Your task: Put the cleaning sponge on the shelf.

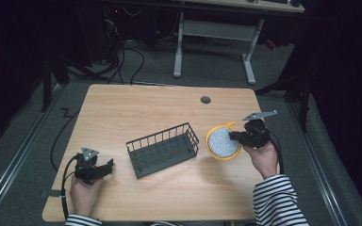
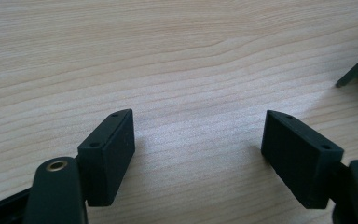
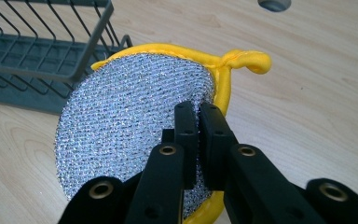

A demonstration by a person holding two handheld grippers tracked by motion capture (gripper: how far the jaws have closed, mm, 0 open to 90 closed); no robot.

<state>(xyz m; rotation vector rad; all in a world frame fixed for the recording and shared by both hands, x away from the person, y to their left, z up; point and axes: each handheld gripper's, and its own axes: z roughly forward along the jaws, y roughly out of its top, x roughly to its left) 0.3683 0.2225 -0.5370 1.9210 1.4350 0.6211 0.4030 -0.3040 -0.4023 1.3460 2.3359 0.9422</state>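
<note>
While the right gripper [image 3: 198, 114] is closing its jaws on the near edge of the round scouring pad [image 1: 223, 142], the pad is lying on the table [image 1: 136, 106] just right of the wire basket [image 1: 162, 149]. Its silver mesh face is looking light and soft, so it is likely flexing when lifted; the stitched yellow rim [image 3: 223, 88] is offering the firmer hold, and its loop [image 3: 251, 60] is sitting on the far side. The left gripper [image 2: 198, 154] is resting near the table's front-left, jaws spread wide and holding nothing.
</note>
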